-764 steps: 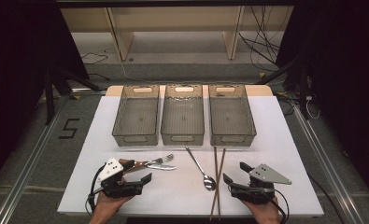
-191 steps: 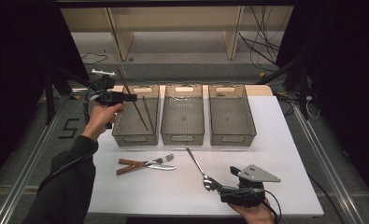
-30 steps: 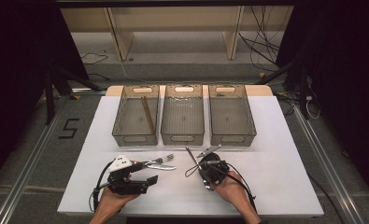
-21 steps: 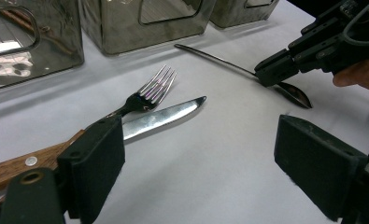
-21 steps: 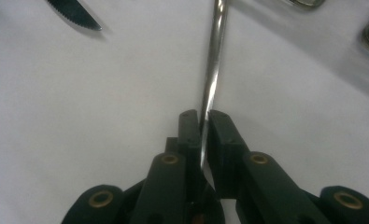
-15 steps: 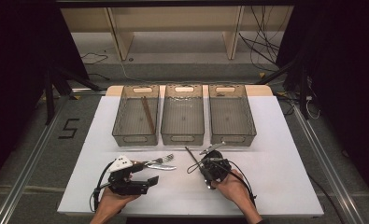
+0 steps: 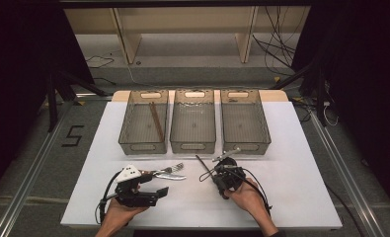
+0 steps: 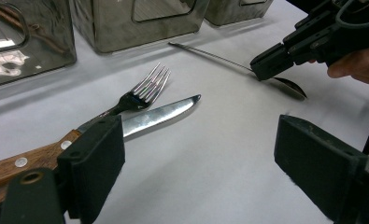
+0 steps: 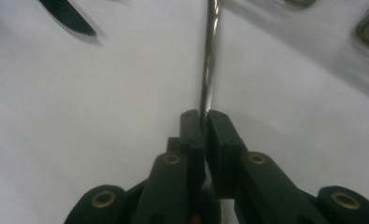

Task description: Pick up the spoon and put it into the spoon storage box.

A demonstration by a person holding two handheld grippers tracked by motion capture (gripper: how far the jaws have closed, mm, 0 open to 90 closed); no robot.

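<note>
A metal spoon (image 7: 202, 163) lies on the white table top (image 7: 291, 187) in front of the middle bin. My right gripper (image 7: 217, 174) is shut on its handle (image 9: 209, 70) close to the bowl (image 8: 292, 87). My left gripper (image 7: 159, 191) rests at the front left, its jaws wide open with bare table between them (image 8: 205, 158). Just beyond its left jaw lie a fork (image 8: 142, 91) and a wooden-handled knife (image 8: 159, 114), side by side. A brown chopstick (image 7: 156, 121) leans inside the left bin (image 7: 128, 123).
Three clear plastic bins stand in a row at the back: the left one, the middle (image 7: 193, 143) and the right (image 7: 264, 126). The knife's tip (image 9: 72, 19) points toward my right gripper. Shelving legs and cables lie on the floor beyond the table.
The chopsticks have left the table, and one now leans in the left bin. My left gripper came back down by the fork and knife. My right gripper moved left and shut on the spoon.
</note>
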